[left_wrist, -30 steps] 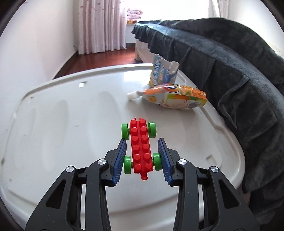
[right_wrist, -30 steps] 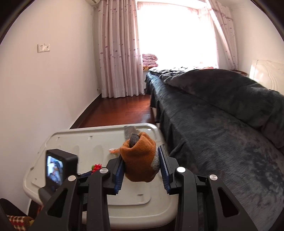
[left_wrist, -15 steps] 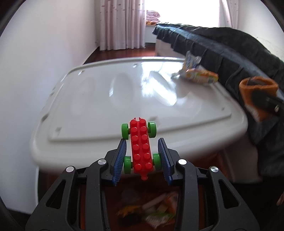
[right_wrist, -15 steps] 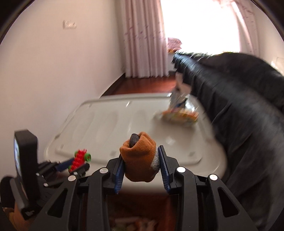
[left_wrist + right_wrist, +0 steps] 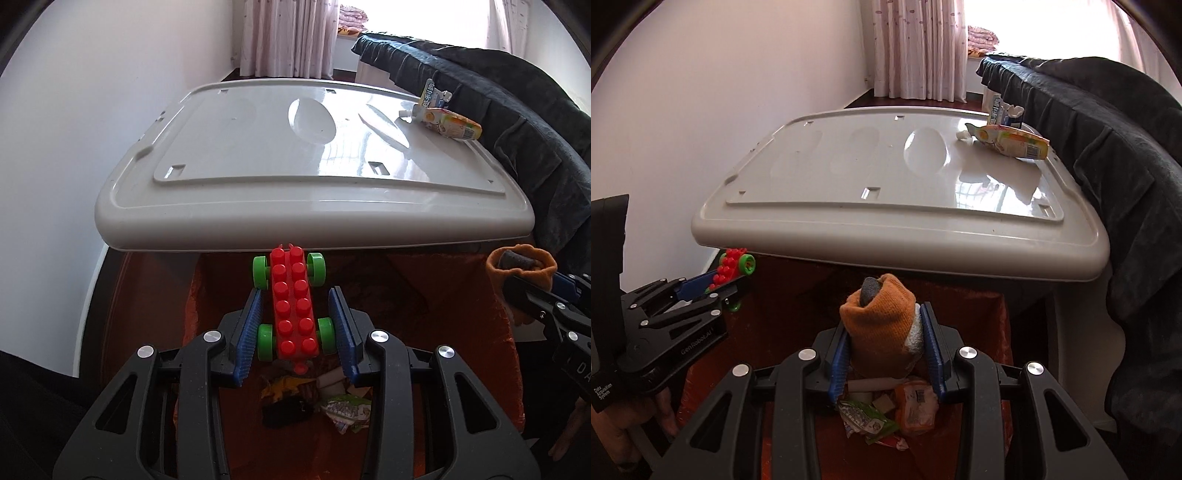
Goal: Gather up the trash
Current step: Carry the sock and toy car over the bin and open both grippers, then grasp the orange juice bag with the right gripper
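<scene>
Above the bin [image 5: 495, 325], red studded block car [image 5: 293, 306], green wheels

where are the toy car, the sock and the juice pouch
toy car [image 5: 294, 306], left wrist view, red studded top
sock [image 5: 879, 325], right wrist view, orange knit body
juice pouch [image 5: 1015, 141], right wrist view, printed side

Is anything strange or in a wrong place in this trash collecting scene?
Yes. The left tool holds a red toy car and the right tool an orange sock over the trash bin. Neither looks like trash, unlike the wrappers inside.
</scene>
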A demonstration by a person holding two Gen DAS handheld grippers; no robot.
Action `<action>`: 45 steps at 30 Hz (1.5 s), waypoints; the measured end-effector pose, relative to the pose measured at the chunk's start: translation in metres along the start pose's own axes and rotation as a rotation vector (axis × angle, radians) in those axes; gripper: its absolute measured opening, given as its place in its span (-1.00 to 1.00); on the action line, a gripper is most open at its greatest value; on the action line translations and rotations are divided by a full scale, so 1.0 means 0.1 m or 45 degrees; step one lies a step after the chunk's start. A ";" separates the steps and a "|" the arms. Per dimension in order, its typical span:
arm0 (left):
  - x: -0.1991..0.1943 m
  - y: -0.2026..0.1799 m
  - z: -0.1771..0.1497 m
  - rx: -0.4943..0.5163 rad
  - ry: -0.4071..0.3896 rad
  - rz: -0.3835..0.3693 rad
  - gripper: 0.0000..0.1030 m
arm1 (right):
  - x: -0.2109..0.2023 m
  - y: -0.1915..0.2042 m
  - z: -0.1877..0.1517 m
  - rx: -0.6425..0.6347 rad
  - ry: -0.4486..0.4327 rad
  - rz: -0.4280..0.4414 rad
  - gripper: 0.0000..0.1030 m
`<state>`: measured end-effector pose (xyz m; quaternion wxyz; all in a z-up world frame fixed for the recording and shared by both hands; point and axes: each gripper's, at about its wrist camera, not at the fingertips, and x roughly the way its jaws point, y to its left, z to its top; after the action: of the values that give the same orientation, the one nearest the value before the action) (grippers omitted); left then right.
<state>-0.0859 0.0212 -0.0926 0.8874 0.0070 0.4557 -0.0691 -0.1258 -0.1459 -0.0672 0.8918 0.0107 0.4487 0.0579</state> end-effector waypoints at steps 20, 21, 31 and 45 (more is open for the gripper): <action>0.02 0.02 -0.06 -0.059 0.016 0.019 0.10 | 0.13 -0.04 -0.16 -0.002 0.030 -0.091 0.20; 0.01 0.03 -0.06 -0.077 0.011 0.026 0.17 | 0.13 -0.03 -0.15 -0.006 0.023 -0.097 0.26; -0.01 0.02 -0.04 -0.083 0.006 0.061 0.53 | 0.10 -0.04 -0.13 0.001 0.001 -0.094 0.41; -0.12 -0.06 0.05 -0.047 -0.060 0.034 0.54 | 0.05 -0.13 -0.06 0.027 -0.048 -0.108 0.48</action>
<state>-0.0892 0.0165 -0.0798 0.8988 -0.0048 0.4356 -0.0490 -0.1262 -0.1588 -0.0752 0.9016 0.0021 0.4324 0.0152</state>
